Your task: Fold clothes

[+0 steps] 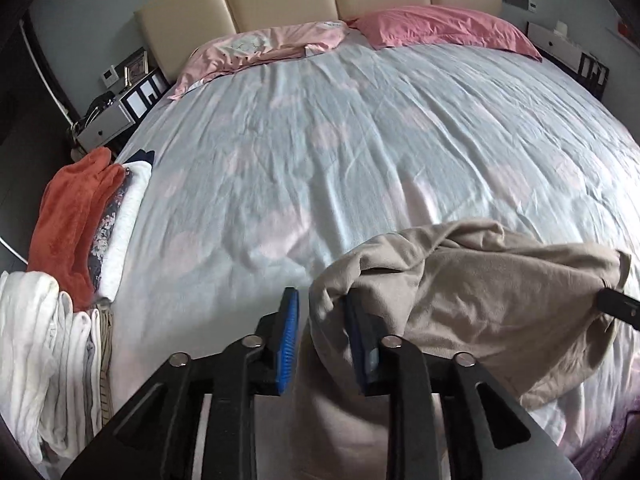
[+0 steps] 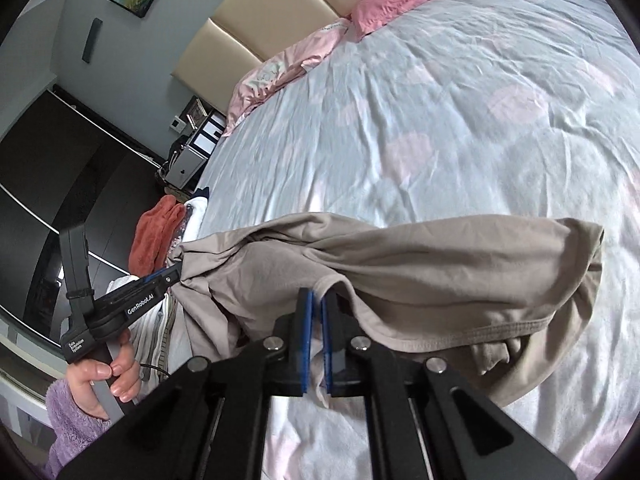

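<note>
A beige garment (image 2: 420, 264) hangs bunched between the two claws over the near part of the bed (image 1: 360, 140), its lower folds resting on the pale patterned cover. The right claw (image 2: 316, 336) is clenched on a hemmed edge of the cloth — its blue pads stand nearly together with fabric pinched between them. The left claw (image 1: 320, 340) has fabric draped between its fingers, one pad bare and the other covered by cloth; in the right wrist view its tip meets a gathered corner of the garment, so it probably grips that corner, though how tightly it is closed is hard to tell from its own camera, where the gap looks fairly wide.

The step in hand looks like lifting and spreading: the garment is held at two points but is crumpled, with no clean fold line showing. Along the left edge of the bed sits a row of other clothes — an orange fleece (image 1: 68, 216), a white piece (image 1: 124, 224) and white laundry (image 1: 36, 352) nearer the camera — some of them look folded.

The next move calls for drawing the two claws apart to pull the held edge taut, then lowering the garment flat on the open cover so its outline can be read before any fold is made. Both grips must hold while the cloth is stretched.
</note>
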`<state>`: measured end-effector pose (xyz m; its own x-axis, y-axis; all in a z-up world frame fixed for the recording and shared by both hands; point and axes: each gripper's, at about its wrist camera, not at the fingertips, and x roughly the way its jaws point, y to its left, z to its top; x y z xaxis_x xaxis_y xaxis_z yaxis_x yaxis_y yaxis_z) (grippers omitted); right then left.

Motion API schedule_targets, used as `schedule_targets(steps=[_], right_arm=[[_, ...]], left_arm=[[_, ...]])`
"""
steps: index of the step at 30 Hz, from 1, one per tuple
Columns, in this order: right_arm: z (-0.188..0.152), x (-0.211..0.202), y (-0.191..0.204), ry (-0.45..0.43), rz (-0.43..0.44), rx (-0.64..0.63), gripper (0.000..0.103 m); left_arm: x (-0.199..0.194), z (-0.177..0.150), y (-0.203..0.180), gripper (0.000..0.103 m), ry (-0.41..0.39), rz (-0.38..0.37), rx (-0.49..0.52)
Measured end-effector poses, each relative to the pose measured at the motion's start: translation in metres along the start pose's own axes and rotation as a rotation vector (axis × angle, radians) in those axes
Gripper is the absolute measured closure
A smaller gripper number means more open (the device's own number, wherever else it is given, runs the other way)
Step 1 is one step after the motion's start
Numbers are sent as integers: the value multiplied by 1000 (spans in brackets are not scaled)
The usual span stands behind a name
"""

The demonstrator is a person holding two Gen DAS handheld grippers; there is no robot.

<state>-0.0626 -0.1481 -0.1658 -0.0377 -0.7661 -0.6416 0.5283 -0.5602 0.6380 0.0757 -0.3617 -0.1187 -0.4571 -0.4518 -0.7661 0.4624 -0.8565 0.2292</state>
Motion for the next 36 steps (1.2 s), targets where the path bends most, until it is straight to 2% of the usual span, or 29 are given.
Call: schedule_targets(steps=[5,10,14,18,24,31,35,36], right_arm=[[-2,12,-2,31,-21,-21,98],[-6,10,-1,32,-14,-26,98],[-6,3,1,11,-2,-18,98],[-8,-1,1,3,0,-11,98],[-7,-3,-1,-5,10,5,98],[-6,-4,-3,-6,21,16,98],[-6,-4,-3,-6,25,20,98],[-6,-5,-4,-6,25,24,98]], left_arm=[[5,-4,-13,59,-31,37,74],[-24,-16,-46,58,-99,-125,211],[-30,-29,-85,58,-85,-228,366],[-28,-41,-117,58,-53,-300,454],[-13,-47,-134,58,19,-344,461],[4,-51,-144,58,78,-355,448],[16,-48,-148,58,113,-373,403],[19,-47,-148,58,118,-355,394]])
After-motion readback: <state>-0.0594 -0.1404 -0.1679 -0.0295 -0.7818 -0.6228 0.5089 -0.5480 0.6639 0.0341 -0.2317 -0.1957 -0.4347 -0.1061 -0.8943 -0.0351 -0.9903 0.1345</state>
